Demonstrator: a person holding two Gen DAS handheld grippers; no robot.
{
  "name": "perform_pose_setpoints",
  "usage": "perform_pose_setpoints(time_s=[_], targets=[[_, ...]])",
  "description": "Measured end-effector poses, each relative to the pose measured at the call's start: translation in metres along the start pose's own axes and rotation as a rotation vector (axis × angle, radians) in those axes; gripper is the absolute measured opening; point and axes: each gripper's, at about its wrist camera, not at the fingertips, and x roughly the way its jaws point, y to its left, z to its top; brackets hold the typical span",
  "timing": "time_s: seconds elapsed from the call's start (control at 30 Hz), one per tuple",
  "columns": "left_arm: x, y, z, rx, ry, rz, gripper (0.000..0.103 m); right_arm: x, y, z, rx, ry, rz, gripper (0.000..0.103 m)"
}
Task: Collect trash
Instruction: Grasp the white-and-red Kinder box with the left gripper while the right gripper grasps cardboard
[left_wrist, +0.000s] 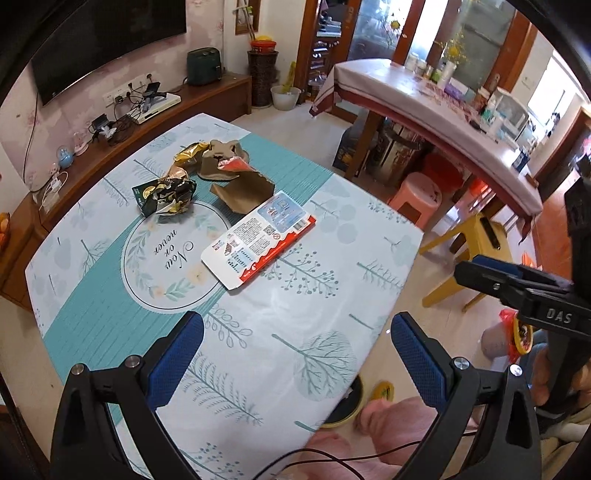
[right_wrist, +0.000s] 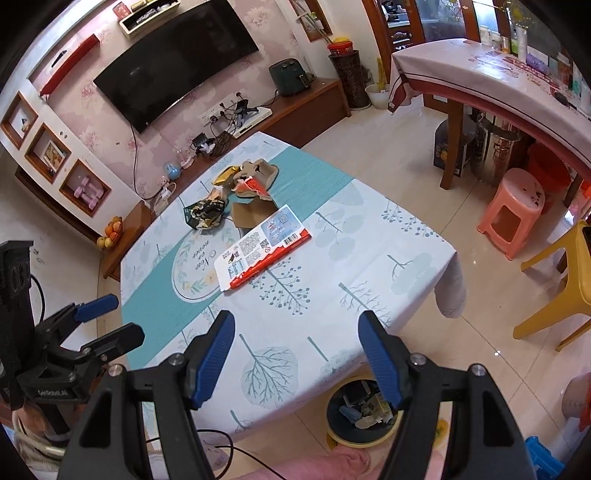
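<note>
Trash lies on the low table: a flattened white and red snack box, torn brown cardboard, a crumpled dark green and gold wrapper, and a brown cardboard piece with a gold and orange wrapper. My left gripper is open and empty above the table's near part, also seen from the right wrist. My right gripper is open and empty over the table's near edge. A round trash bin with trash in it stands on the floor under it.
A TV cabinet with cables stands beyond the table. A dining table, a pink stool and a yellow stool stand to the right. The bin's rim shows by the table edge.
</note>
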Motion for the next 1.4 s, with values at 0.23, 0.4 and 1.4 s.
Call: perform_pose_setpoints(time_s=[0.23,0.4,1.4], targets=[[0.023,0.013,0.013,-0.028,0.028,0.051,0.1,0.024,0.005,0.019,-0.072,0.043,0.009,0.069],[0.035,0.029,0.025,-0.116,0.02,0.123,0.093,0.054,0.015,0.049,-0.173,0.064,0.033,0.059],[0.184,0.058,0.088,-0.245,0.216,0.195,0.091,0.263,0.039,0.177,-0.372,0.125,0.222,0.016]])
